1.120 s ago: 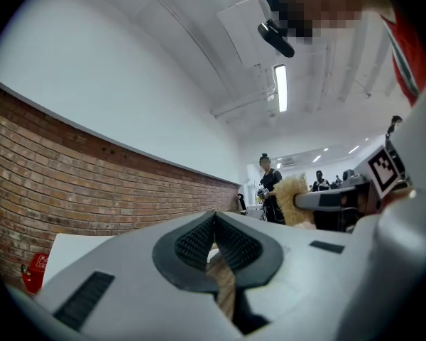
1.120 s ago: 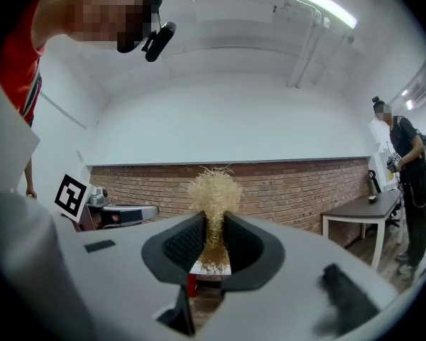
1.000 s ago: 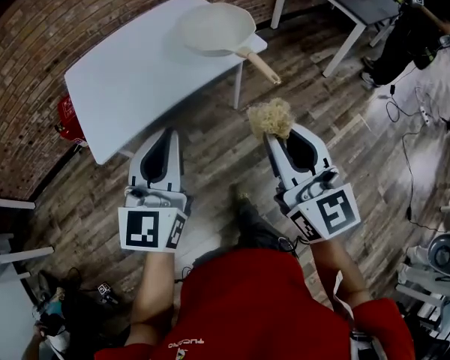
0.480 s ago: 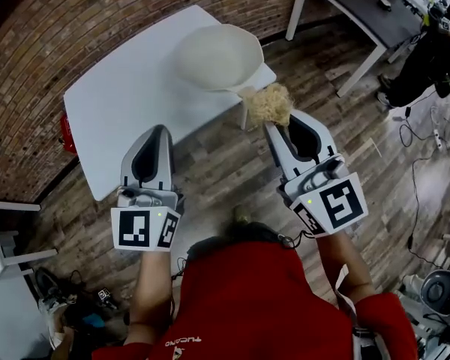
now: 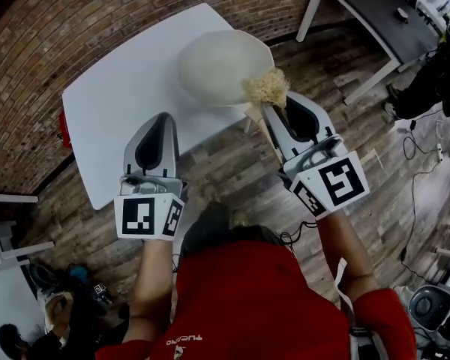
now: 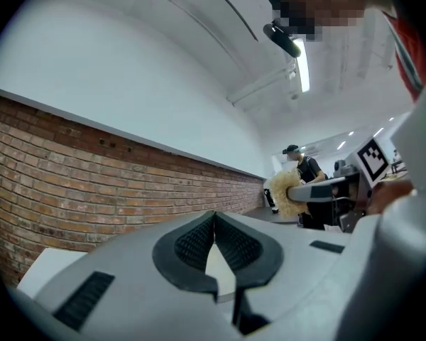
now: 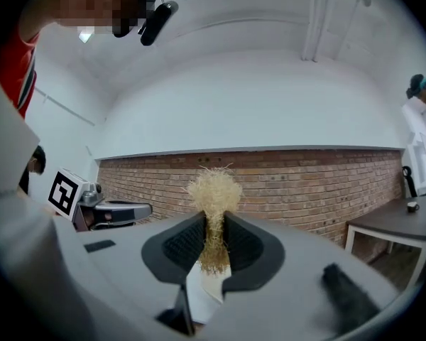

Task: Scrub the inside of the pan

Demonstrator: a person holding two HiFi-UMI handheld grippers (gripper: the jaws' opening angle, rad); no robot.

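Observation:
A cream pan point(image 5: 219, 64) sits on the near right corner of the white table point(image 5: 120, 96), and only a short piece of its tan handle point(image 5: 257, 118) shows. My right gripper point(image 5: 272, 105) is shut on a straw-coloured fibre scrubber point(image 5: 268, 87), which overlaps the pan's near rim in the head view. In the right gripper view the scrubber point(image 7: 214, 194) sticks up from between the closed pads of that gripper point(image 7: 213, 224). My left gripper point(image 5: 157, 126) hovers over the table's front edge, left of the pan. Its jaws point(image 6: 214, 217) are shut with nothing in them.
A brick wall point(image 5: 97, 13) runs behind the table. A dark table point(image 5: 369, 10) stands at the upper right with a person in black point(image 5: 441, 73) near it. White furniture point(image 5: 0, 231) stands at the left. The wood floor point(image 5: 232, 171) lies below both grippers.
The table and pan have come nearer in the head view. Both grippers have moved forward; the scrubber went from over the floor to the pan's near rim.

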